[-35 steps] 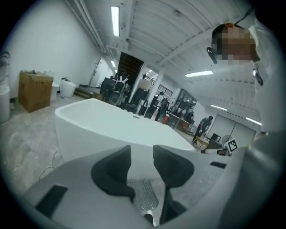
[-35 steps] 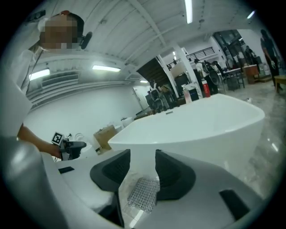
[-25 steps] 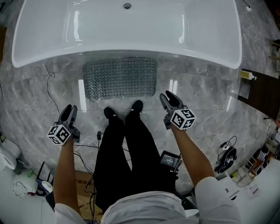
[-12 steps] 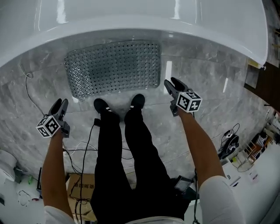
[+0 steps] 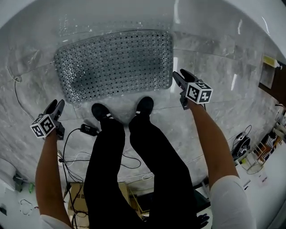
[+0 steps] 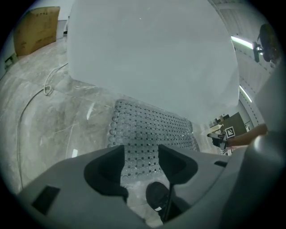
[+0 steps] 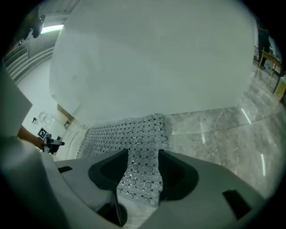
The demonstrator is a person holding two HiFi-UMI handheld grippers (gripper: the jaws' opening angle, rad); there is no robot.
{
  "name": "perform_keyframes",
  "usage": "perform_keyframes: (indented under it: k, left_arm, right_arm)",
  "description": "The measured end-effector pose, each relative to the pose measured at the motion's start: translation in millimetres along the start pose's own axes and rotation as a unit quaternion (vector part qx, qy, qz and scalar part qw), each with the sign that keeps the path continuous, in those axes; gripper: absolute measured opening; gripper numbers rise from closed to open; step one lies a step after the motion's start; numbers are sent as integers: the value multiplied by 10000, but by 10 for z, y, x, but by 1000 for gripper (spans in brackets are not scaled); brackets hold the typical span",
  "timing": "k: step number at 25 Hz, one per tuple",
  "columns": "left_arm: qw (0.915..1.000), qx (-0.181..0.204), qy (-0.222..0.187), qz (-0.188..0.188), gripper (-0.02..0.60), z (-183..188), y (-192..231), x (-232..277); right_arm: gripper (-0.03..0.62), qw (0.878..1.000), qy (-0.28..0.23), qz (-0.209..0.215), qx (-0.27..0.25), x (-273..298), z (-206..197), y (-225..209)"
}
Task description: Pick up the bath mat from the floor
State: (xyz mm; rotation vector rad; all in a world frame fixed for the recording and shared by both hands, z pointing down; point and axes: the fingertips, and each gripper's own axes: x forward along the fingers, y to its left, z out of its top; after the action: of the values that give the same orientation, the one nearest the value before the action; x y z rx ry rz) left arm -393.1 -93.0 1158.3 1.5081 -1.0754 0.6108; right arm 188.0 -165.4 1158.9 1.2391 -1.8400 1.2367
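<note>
Mat: clear studded rubber bath mat [image 5: 116, 65] flat on marble floor [image 5: 210, 53] beside white bathtub [image 5: 134, 11], long axis left-right.
Right gripper [image 5: 179, 74]: beside its right end, nearer; jaws just opened wide, empty.
Left gripper [image 5: 56, 104]: off its left corner, farther; likewise just opened, empty.

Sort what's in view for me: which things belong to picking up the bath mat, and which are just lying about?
For the job: bath mat, flat on the floor; left gripper and right gripper, jaws just been opening, nothing between them.

Lying about: bathtub; cables; cardboard box.
</note>
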Motion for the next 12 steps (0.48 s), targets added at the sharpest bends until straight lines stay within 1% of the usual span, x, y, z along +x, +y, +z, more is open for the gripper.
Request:
perform_keyframes:
  k: [4, 8, 10, 12]
  left_arm:
    - [9999, -44, -18, 107, 237, -148, 337, 350]
    - [9995, 161, 43, 251, 253, -198, 640, 574]
    - [9993, 255, 90, 269, 259, -253, 737, 744]
    - [9989, 288, 172, 316, 268, -339, 851, 887]
  right_arm:
    - [237, 9996, 152, 9, -217, 320, -257, -200]
    - [246, 9988, 253, -104, -397, 580, -413, -376]
    - [247, 9987, 235, -256, -381, 635, -476, -554]
    - [247, 9989, 217, -324, -268, 685, -560, -694]
